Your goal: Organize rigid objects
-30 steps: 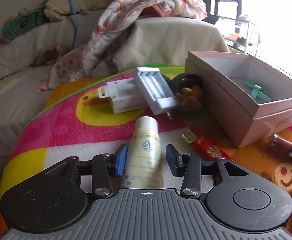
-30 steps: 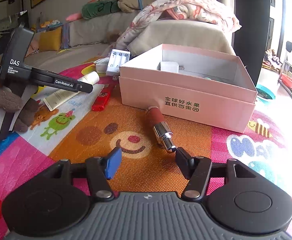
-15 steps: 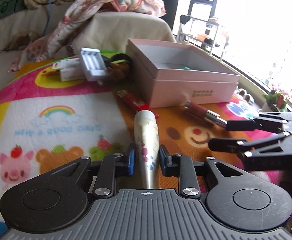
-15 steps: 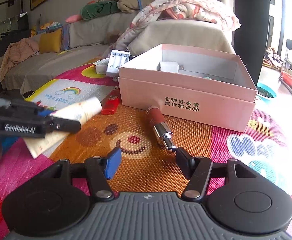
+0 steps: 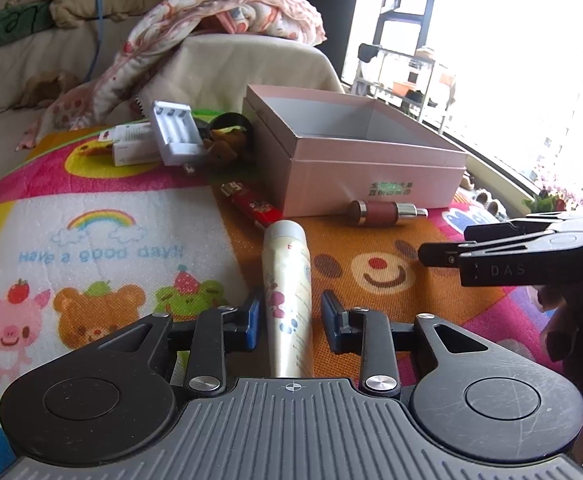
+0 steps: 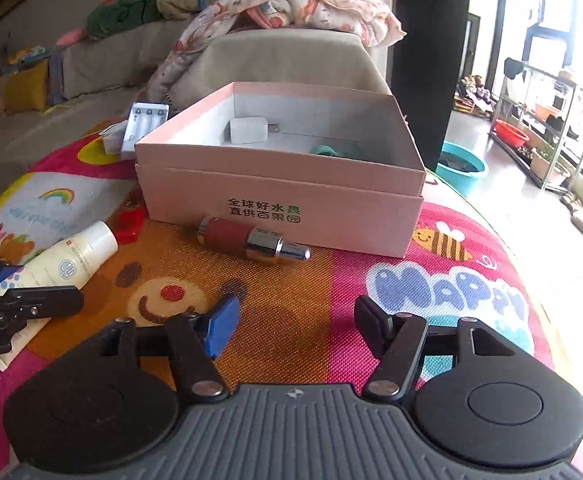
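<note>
Released cream tube point(image 5: 287, 280) between parted left hand-held gripper point(image 5: 291, 316), right hand-held gripper point(image 6: 291, 320) open (empty), cartoon mat point(image 6: 431, 280), sofa point(image 5: 19, 76) behind.

Lighter point(image 5: 251, 204) left of box point(image 5: 375, 184), bottle point(image 5: 387, 211) before it

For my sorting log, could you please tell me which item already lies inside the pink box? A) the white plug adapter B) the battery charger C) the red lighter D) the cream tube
A: the right wrist view shows the white plug adapter lying on the floor of the pink box, while the lighter, tube and charger are all outside it.
</note>
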A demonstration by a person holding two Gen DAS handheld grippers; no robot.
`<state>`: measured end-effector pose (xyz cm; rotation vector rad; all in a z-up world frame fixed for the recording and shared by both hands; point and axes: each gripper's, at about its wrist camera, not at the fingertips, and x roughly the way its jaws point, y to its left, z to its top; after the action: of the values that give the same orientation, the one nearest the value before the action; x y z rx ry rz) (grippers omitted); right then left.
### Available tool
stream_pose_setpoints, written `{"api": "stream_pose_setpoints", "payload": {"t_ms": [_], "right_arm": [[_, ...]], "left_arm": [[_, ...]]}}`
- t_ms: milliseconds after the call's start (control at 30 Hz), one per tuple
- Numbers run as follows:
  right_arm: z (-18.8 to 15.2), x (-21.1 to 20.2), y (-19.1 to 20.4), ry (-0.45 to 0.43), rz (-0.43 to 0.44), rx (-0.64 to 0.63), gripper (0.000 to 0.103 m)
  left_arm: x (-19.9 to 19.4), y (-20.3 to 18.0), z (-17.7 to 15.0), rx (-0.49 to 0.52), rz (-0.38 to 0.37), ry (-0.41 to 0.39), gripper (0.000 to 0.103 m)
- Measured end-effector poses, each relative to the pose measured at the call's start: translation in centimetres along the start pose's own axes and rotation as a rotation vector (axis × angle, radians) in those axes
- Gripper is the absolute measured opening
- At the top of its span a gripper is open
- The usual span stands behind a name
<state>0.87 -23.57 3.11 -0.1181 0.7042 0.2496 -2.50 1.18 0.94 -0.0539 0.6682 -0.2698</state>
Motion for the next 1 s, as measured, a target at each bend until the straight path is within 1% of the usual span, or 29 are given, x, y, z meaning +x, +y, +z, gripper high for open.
{"api": "stream_pose_setpoints", "payload": {"t_ms": [33, 67, 100, 167, 233, 300, 333, 433, 600, 700, 867, 933, 967, 1000], "right_arm": [[0.0, 0.0, -0.1, -0.001, -0.001, 0.009, 0.069], [-0.1, 0.1, -0.2, 0.004, 0.007, 0.026, 0.072], [-0.1, 0.1, -0.4, 0.007, 0.018, 0.047, 0.078], [-0.2, 0.2, -0.5, 0.007, 0.048, 0.067, 0.086], [-0.1, 0.4, -0.1, 0.013, 0.052, 0.049, 0.091], [0.0, 0.8, 0.3, 0.036, 0.064, 0.025, 0.103], [0.1, 0.9, 0.4, 0.051, 0.076, 0.022, 0.103], [0.6, 1.3, 0.7, 0.079, 0.064, 0.006, 0.103], [0.8, 1.7, 1.6, 0.059, 0.020, 0.033, 0.103], [1.6, 2.5, 2.0, 0.062, 0.011, 0.065, 0.103], [3.0, 4.3, 2.9, 0.058, -0.022, 0.079, 0.103], [3.5, 4.8, 3.3, 0.055, -0.036, 0.087, 0.100], [3.6, 4.9, 3.4, 0.049, -0.044, 0.092, 0.094], [3.7, 4.9, 3.4, 0.039, -0.050, 0.090, 0.085]], "left_arm": [[0.0, -0.1, 0.0, 0.006, 0.005, 0.000, 0.033], [0.0, -0.2, 0.0, 0.011, 0.007, 0.000, 0.033], [0.0, -0.2, 0.0, 0.012, 0.009, 0.000, 0.033], [0.1, -0.1, 0.0, 0.011, 0.008, -0.001, 0.033], [0.1, -0.1, 0.0, 0.013, 0.009, 0.000, 0.033], [0.1, -0.1, 0.0, 0.015, 0.010, -0.001, 0.033], [0.1, -0.1, 0.0, 0.014, 0.010, -0.001, 0.033], [0.1, -0.1, 0.0, 0.011, 0.008, -0.002, 0.033], [0.1, 0.0, 0.0, 0.007, 0.006, -0.003, 0.033], [0.1, 0.0, 0.0, 0.003, 0.004, -0.005, 0.033], [0.0, 0.2, -0.1, -0.011, -0.004, -0.009, 0.033], [0.0, 0.3, -0.1, -0.019, -0.009, -0.010, 0.033], [0.0, 0.3, -0.1, -0.022, -0.011, -0.011, 0.033], [0.0, 0.4, -0.1, -0.024, -0.012, -0.012, 0.033]]}}
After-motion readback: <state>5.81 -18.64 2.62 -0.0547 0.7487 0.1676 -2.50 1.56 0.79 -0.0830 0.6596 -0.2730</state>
